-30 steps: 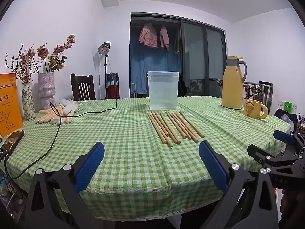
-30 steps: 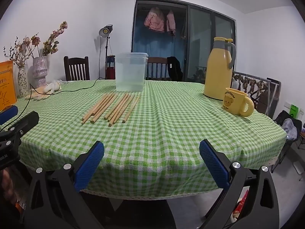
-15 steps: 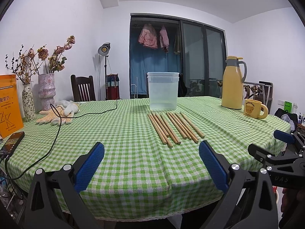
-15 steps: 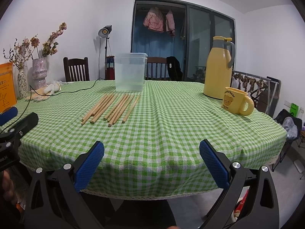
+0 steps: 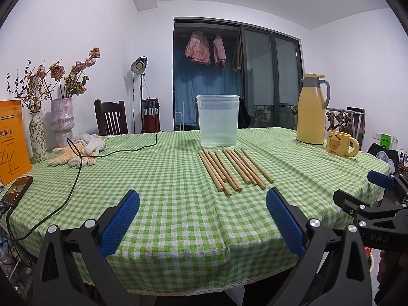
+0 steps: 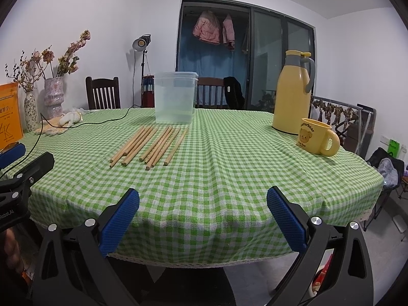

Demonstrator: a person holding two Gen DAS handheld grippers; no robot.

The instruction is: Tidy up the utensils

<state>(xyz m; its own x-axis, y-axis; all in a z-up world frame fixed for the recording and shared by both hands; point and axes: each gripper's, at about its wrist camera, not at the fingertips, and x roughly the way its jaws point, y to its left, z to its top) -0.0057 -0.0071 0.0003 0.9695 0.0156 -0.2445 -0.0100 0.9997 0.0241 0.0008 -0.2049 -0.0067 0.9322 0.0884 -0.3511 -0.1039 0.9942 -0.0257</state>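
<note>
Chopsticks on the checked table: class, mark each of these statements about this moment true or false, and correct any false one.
1. The wooden chopsticks lie flat on the green checked tablecloth. True.
2. Some chopsticks already stand in the clear plastic container. False: none is seen inside it; all lie in front of it.
3. The left gripper holds a chopstick. False: its jaws are wide apart, with nothing between them.
4. The yellow mug stands near the yellow thermos jug. True.
5. The right gripper is open. True.
</note>
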